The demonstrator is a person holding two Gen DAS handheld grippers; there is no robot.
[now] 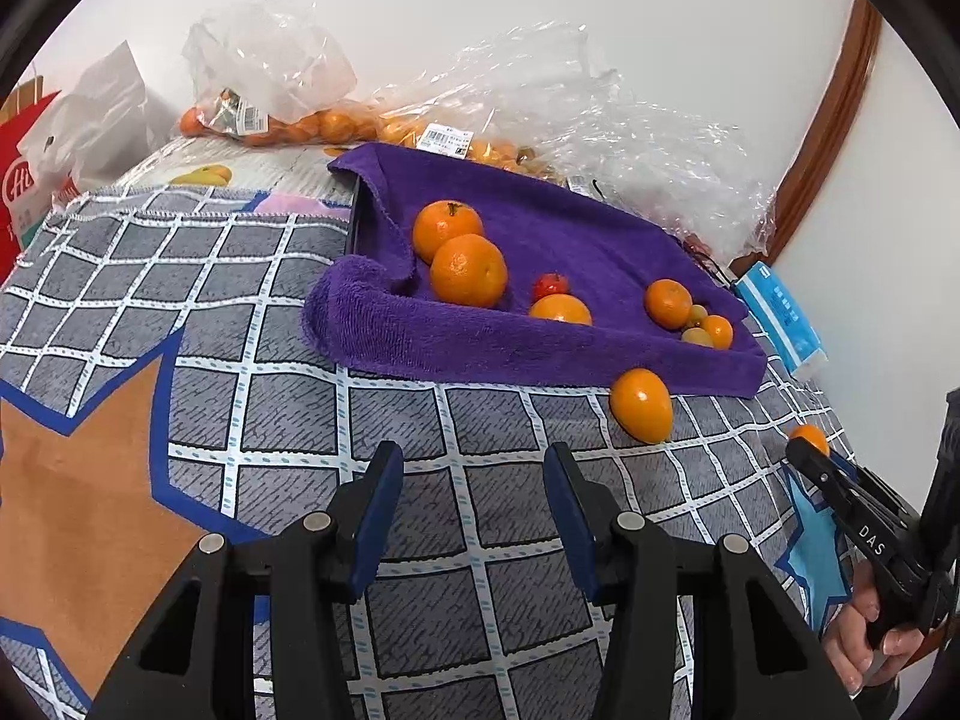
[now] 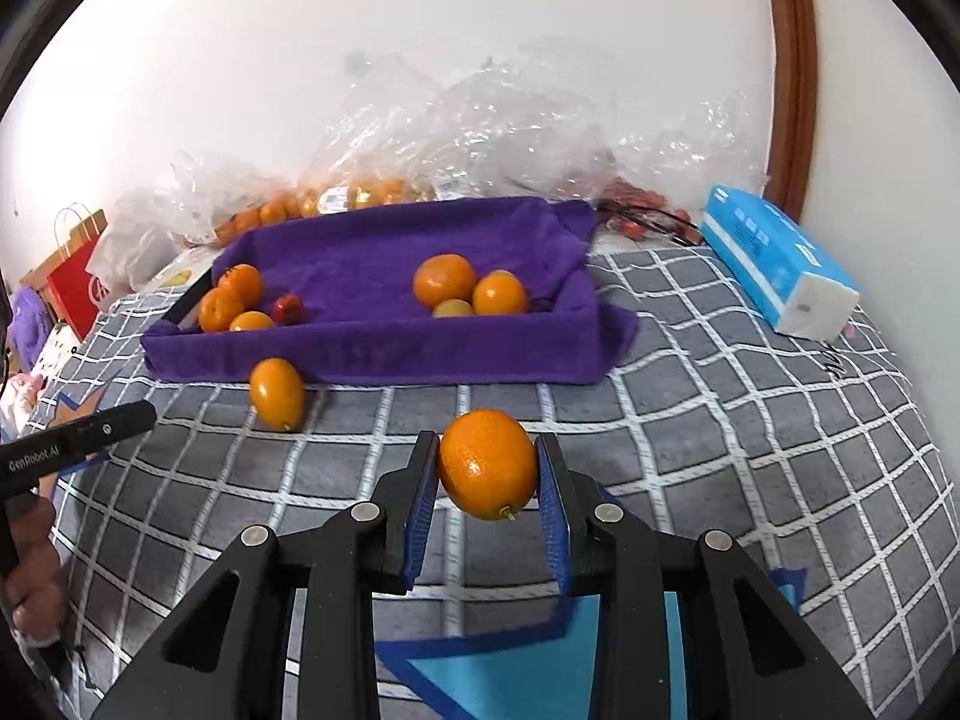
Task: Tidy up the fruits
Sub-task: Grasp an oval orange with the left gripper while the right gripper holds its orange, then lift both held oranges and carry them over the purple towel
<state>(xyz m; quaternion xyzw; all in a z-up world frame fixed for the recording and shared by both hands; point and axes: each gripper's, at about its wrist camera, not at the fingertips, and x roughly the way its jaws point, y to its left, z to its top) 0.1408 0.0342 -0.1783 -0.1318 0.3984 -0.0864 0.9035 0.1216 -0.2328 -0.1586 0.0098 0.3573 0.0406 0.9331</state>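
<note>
The right hand-held gripper (image 2: 486, 474) is clamped on an orange fruit (image 2: 487, 463), lifted clear of the checked cloth (image 2: 690, 420), in front of the purple-towel tray (image 2: 372, 354). The left hand-held gripper (image 1: 474, 498) stands apart-jawed with nothing between its pads, also in front of the tray. A loose oval fruit (image 1: 641, 404) lies against the tray's front edge. Inside the tray are several oranges (image 1: 468, 270) and a small red fruit (image 1: 551, 285). Behind the tray sit clear bags of fruit (image 1: 336, 126).
</note>
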